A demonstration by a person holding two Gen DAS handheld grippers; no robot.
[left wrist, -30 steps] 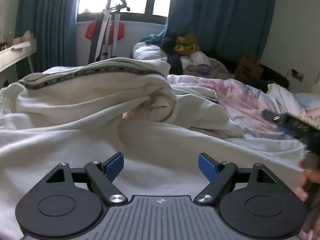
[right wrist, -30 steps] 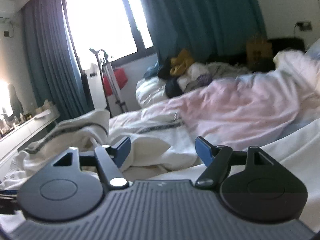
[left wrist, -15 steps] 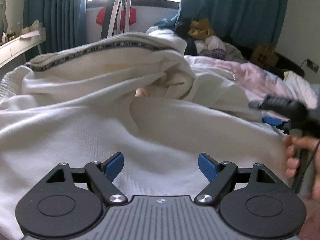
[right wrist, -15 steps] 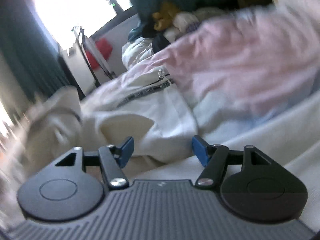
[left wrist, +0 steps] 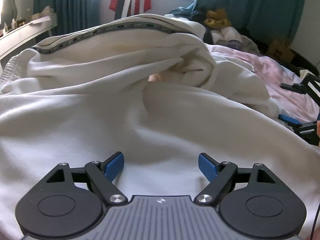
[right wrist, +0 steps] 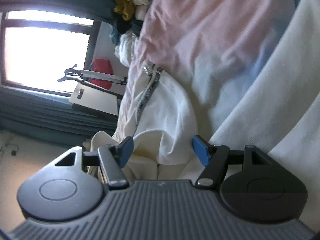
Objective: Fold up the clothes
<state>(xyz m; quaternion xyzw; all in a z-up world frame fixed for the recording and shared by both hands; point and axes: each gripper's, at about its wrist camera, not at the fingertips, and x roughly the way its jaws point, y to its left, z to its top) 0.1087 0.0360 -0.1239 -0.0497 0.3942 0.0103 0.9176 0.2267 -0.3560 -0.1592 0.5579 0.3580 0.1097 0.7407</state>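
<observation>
The crumpled cream-white knit garment with a dark patterned trim band (left wrist: pixel 124 64) lies heaped across the bed. Above its near flat part the left tool (left wrist: pixel 161 166) tilts downward, blue pads apart, nothing between them. At the garment's right edge the right tool (right wrist: pixel 161 150), rolled sideways, has just narrowed slightly, pads apart, cloth between them unpinched.
</observation>
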